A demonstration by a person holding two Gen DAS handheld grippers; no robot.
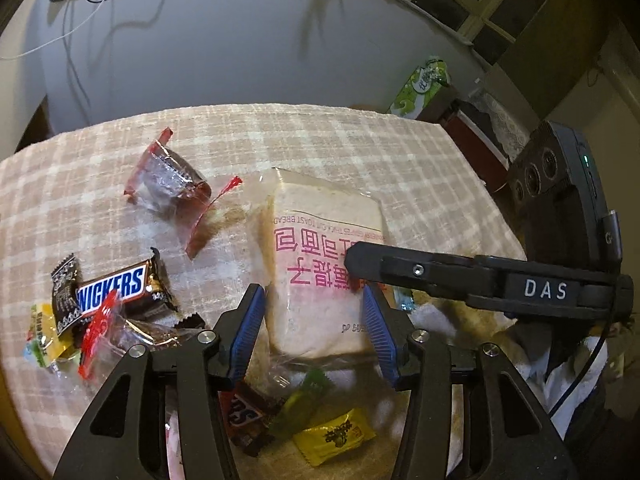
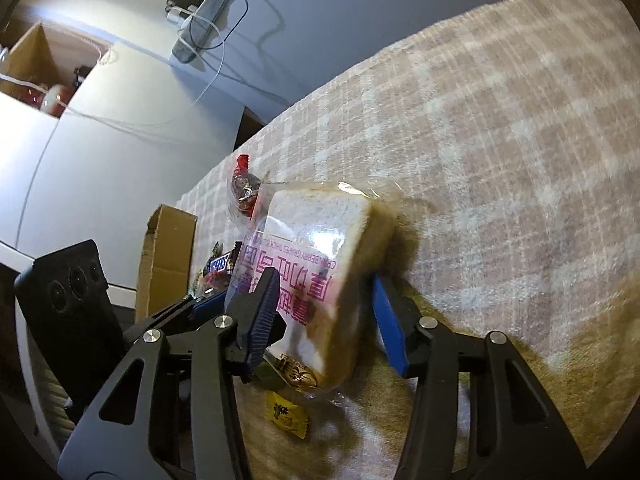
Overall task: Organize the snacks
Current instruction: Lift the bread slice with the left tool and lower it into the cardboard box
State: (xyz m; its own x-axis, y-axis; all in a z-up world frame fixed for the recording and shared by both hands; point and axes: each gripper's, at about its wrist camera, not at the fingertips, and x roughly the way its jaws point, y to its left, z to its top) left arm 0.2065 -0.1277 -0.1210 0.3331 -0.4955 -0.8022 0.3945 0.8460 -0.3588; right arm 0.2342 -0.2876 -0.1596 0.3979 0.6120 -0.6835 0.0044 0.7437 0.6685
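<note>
A clear bag of sliced toast bread [image 1: 324,264] with pink print lies on the checked tablecloth [image 1: 360,152]. My left gripper [image 1: 316,312] is open, its blue pads on either side of the bag's near end. My right gripper [image 2: 324,304] is also open around the same bag [image 2: 320,264], which looks tilted up on its edge between the pads. The right gripper's finger [image 1: 400,270] reaches across the bag in the left wrist view. A Snickers bar [image 1: 116,286], red-edged wrapped sweets [image 1: 168,180] and yellow packets [image 1: 336,436] lie around.
A cardboard box flap [image 2: 168,256] stands at the table's left side. A second Snickers [image 1: 244,416] and a green packet [image 1: 300,400] lie under my left gripper. A green tissue pack [image 1: 420,88] sits beyond the table. Cables hang on the wall behind.
</note>
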